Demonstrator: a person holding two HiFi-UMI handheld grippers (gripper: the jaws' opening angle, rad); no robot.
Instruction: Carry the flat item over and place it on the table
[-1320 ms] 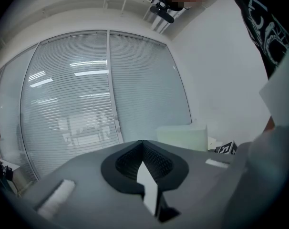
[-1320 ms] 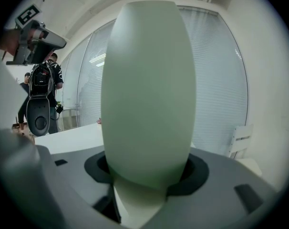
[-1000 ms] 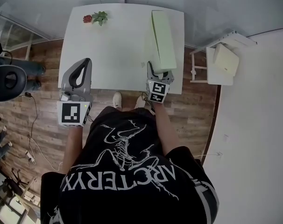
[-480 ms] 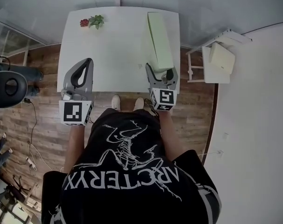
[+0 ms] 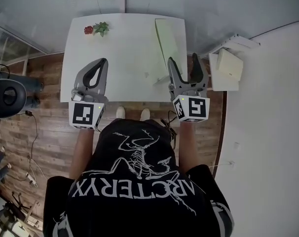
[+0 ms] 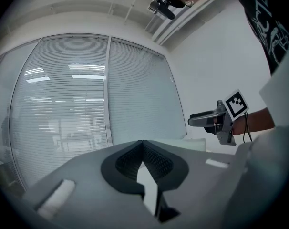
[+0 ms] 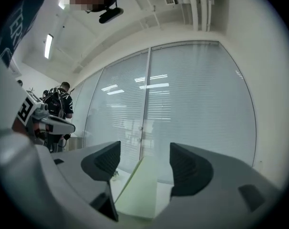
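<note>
Board [image 5: 165, 38], pale green, flat: lies on white table [image 5: 125, 48] along its right edge; right gripper [image 5: 184, 65] jaws spread wide, empty, at the near end; left gripper [image 5: 99, 65] jaws pressed together, empty.

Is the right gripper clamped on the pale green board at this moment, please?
No: the right gripper has its jaws wide apart, and the pale green board lies on the white table, touching neither.

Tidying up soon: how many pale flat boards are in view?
2: one pale board lies on the white table, right side; a second board rests on the white stand beside it.
</note>
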